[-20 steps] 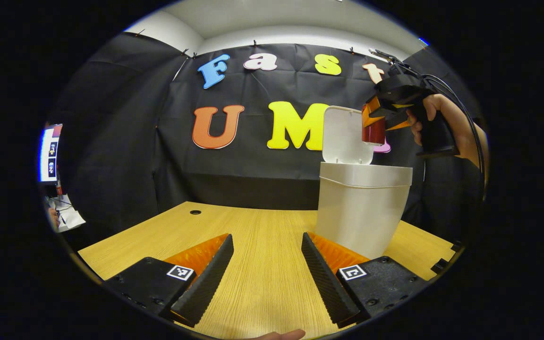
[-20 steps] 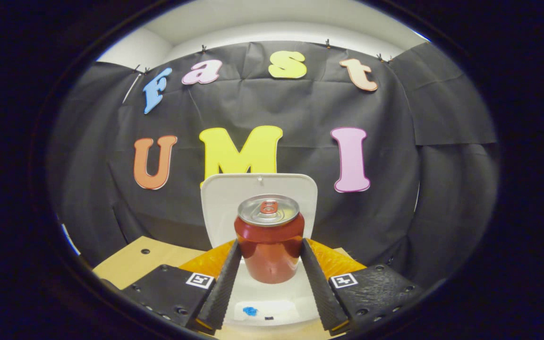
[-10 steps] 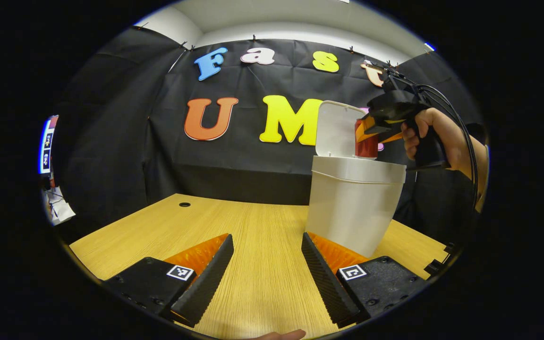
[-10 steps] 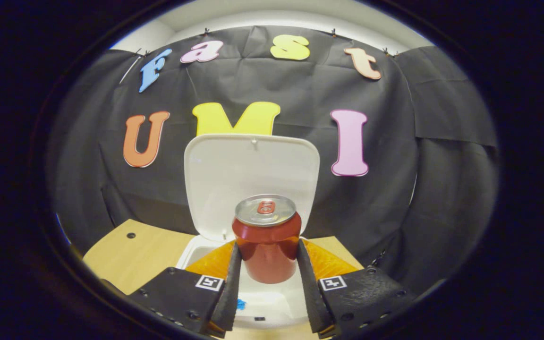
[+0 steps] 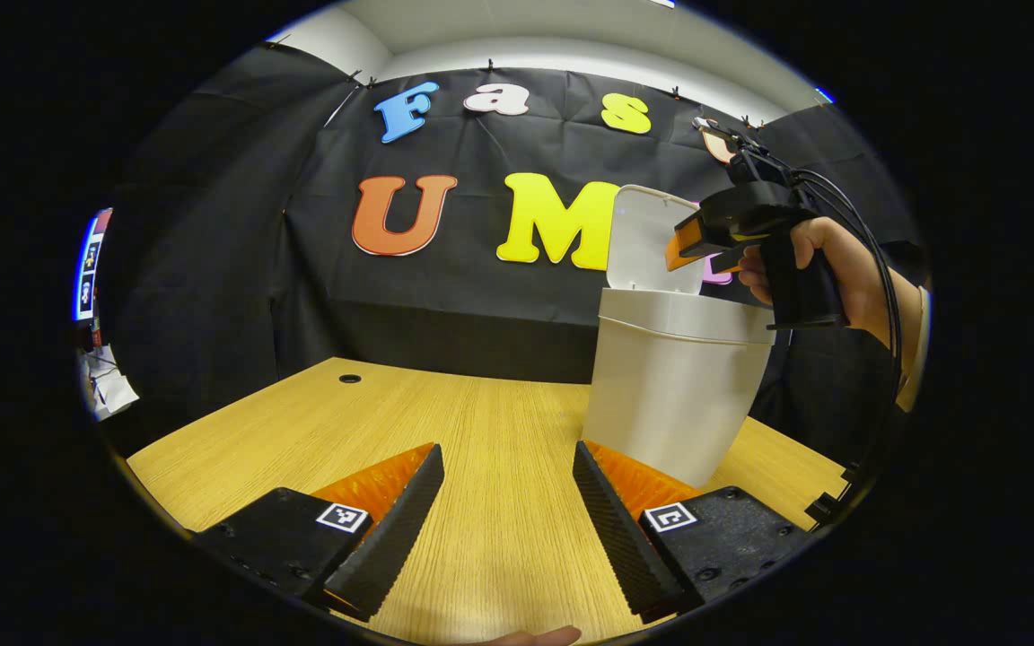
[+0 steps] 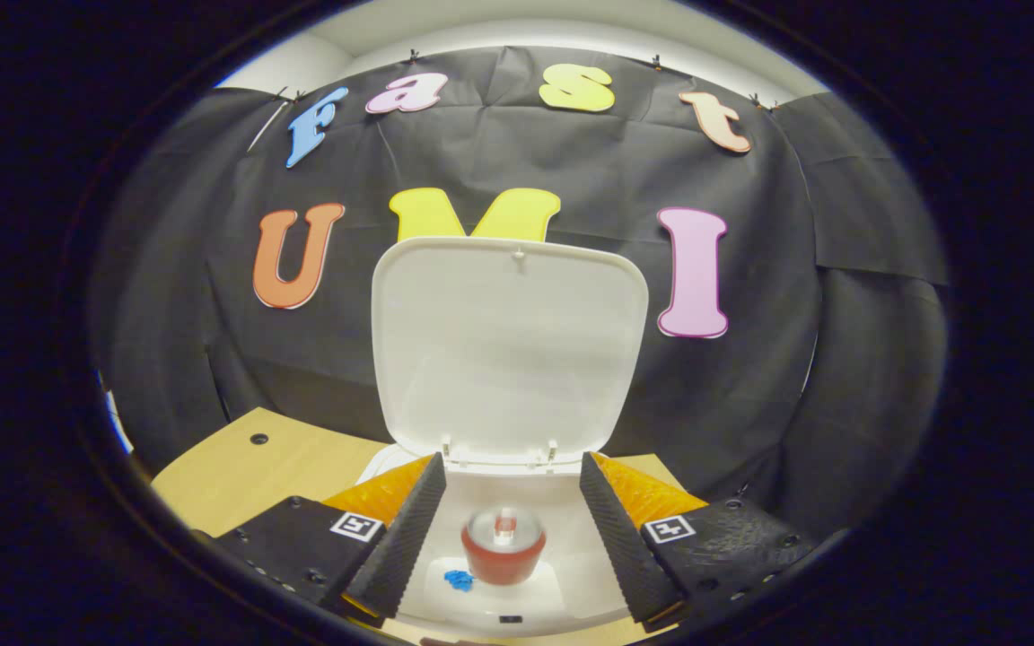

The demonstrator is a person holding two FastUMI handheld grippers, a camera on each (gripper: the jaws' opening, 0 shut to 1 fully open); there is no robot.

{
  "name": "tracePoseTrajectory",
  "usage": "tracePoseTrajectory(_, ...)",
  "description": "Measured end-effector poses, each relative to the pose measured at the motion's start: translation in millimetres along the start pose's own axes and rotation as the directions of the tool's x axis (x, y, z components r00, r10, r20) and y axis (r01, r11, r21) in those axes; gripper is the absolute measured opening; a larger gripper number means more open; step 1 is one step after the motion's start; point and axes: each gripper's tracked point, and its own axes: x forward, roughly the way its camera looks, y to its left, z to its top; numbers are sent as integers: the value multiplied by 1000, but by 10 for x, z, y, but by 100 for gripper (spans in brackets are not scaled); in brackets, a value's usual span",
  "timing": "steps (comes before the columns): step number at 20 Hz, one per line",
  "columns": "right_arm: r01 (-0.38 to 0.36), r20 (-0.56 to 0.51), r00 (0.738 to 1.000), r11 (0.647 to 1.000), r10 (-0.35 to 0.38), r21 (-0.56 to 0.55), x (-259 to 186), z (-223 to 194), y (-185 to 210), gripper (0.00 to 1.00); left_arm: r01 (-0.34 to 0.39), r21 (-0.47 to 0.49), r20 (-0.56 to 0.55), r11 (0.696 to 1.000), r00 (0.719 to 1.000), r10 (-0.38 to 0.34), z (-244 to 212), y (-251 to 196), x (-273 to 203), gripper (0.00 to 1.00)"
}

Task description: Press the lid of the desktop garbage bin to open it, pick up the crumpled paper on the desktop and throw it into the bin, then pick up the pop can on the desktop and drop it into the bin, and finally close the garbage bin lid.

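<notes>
Pop can (image 6: 503, 545) has dropped into bin (image 6: 562, 574), lid (image 6: 508, 345) upright behind.

Left gripper (image 5: 508, 516) low over table (image 5: 302, 431), fingers apart, nothing between. White bin (image 5: 674, 386) ahead-right, lid (image 5: 652, 238) up. Right gripper (image 5: 692, 247), held in a hand (image 5: 827, 265), above bin opening.

Black cloth wall (image 5: 212, 269) behind a light wooden desk (image 5: 481, 422).

No readable text, brand or number appears anywhere; the pop can (image 6: 503, 546) is too blurred.
</notes>
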Motion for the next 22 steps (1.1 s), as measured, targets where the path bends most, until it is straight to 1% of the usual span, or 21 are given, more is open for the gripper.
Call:
tracePoseTrajectory(1, -1, 20, 1000, 1000, 1, 4, -23, 74, -13, 96, 3, -3, 1, 1000, 1000, -3, 6, 0, -1, 96)
tracePoseTrajectory(4, -6, 110, 994, 1000, 6, 0, -119, 393, -32, 95, 2, -2, 8, 1000, 1000, -2, 1, -9, -10, 96)
tracePoseTrajectory(7, -22, 226, 974, 1000, 21, 3, -256, 790, -66, 95, 28, 15, -8, 999, 1000, -28, -62, -104, -28, 96)
tracePoseTrajectory(8, -24, 266, 964, 1000, 20, 12, -300, 937, -84, 95, 27, 10, -8, 1000, 1000, -27, -55, -109, -42, 96)
tracePoseTrajectory(9, -18, 315, 949, 1000, 9, 25, -328, 1090, -117, 97, 35, 2, 3, 999, 999, -35, -16, -129, -68, 96)
tracePoseTrajectory(10, -15, 367, 930, 999, 1, 35, -363, 1265, -147, 95, 42, -7, 16, 999, 999, -42, 17, -152, -84, 96)
tracePoseTrajectory(11, -26, 411, 912, 999, 8, 40, -399, 1415, -142, 95, 48, -13, 20, 999, 999, -48, 32, -174, -92, 96)
tracePoseTrajectory(12, -43, 446, 895, 998, 18, 45, -400, 1530, -119, 94, 53, -16, 17, 998, 998, -53, 39, -191, -93, 96)
tracePoseTrajectory(14, -57, 488, 872, 997, 28, 45, -361, 1715, -108, 95, 57, -16, 16, 998, 998, -57, 46, -197, -98, 96)
tracePoseTrajectory(15, -59, 490, 871, 997, 33, 39, -306, 1762, -95, 94, 55, -14, 13, 998, 998, -55, 28, -181, -90, 96)
tracePoseTrajectory(16, -53, 483, 875, 998, 27, 39, -218, 1792, -95, 94, 54, -15, 6, 998, 999, -54, 5, -178, -78, 96)
tracePoseTrajectory(17, -45, 468, 883, 998, 18, 47, -123, 1791, -93, 94, 55, -19, -3, 998, 999, -55, -16, -186, -79, 96)
tracePoseTrajectory(18, -41, 452, 892, 997, 9, 62, -32, 1789, -66, 96, 63, -23, -7, 998, 998, -64, -19, -200, -70, 96)
tracePoseTrajectory(20, -19, 417, 909, 997, -16, 78, 142, 1751, -25, 96, 83, -28, -19, 996, 996, -84, -55, -227, -62, 96)
tracePoseTrajectory(21, -7, 404, 914, 997, -22, 71, 210, 1735, 1, 94, 75, -27, -24, 997, 997, -75, -77, -182, -49, 96)
tracePoseTrajectory(22, 8, 384, 923, 998, -31, 62, 284, 1689, 6, 96, 66, -23, -33, 998, 997, -67, -97, -154, -42, 96)
